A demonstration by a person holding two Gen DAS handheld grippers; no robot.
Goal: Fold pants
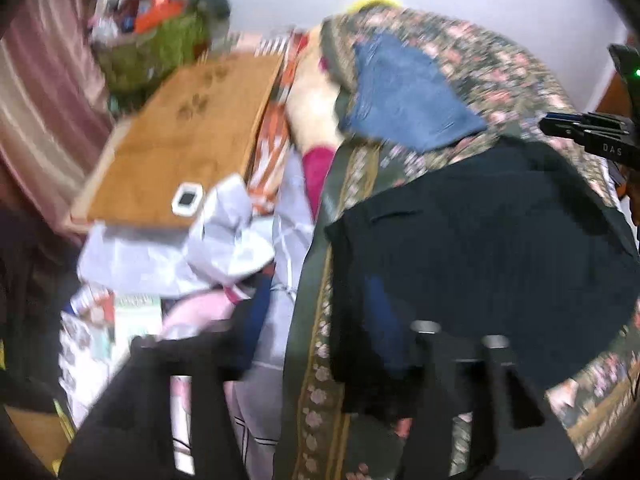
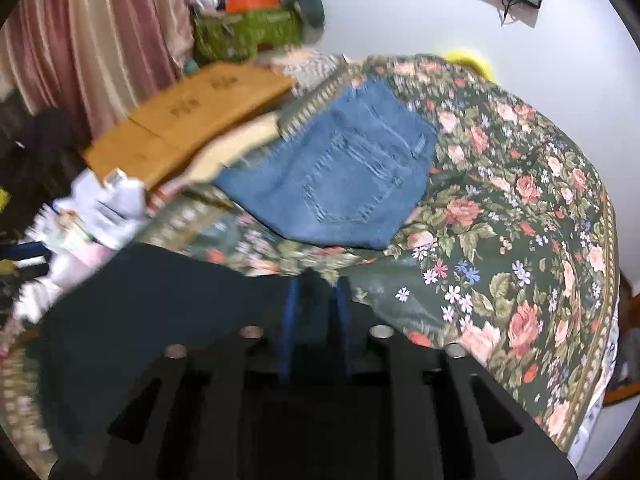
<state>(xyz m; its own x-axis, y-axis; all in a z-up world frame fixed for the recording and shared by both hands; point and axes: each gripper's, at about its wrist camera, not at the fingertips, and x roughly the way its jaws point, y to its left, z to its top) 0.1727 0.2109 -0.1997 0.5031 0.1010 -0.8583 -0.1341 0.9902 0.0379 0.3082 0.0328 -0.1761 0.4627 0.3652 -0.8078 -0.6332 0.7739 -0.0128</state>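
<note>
**Dark pants on the floral bed, both grippers just above them**

The bed (image 2: 520, 184), under a dark green spread with pink roses, fills most of both views. A pair of dark pants (image 1: 480, 240) lies flat across its near part; farther back lies a folded pair of blue jeans (image 2: 352, 168), apart from the dark pair.

The step in hand looks like taking hold of the dark pants for a fold. To do it well, each gripper should catch the cloth at an edge or corner, both layers together, and carry it over evenly, so the fold lands square and clear of the jeans.

The left gripper (image 1: 316, 364) hangs over the left edge of the pants, its fingers spread with nothing pinched. The right gripper (image 2: 316, 292) shows blue fingers (image 2: 291, 312) a narrow gap apart over the far edge of the pants; I cannot tell whether cloth sits between them.

Beside the bed stand a brown board (image 1: 180, 140) with a small white device (image 1: 188, 199), crumpled pale cloth (image 1: 208, 248), a striped curtain (image 2: 100, 32) and a green basket (image 2: 248, 32) of clutter against a white wall.
</note>
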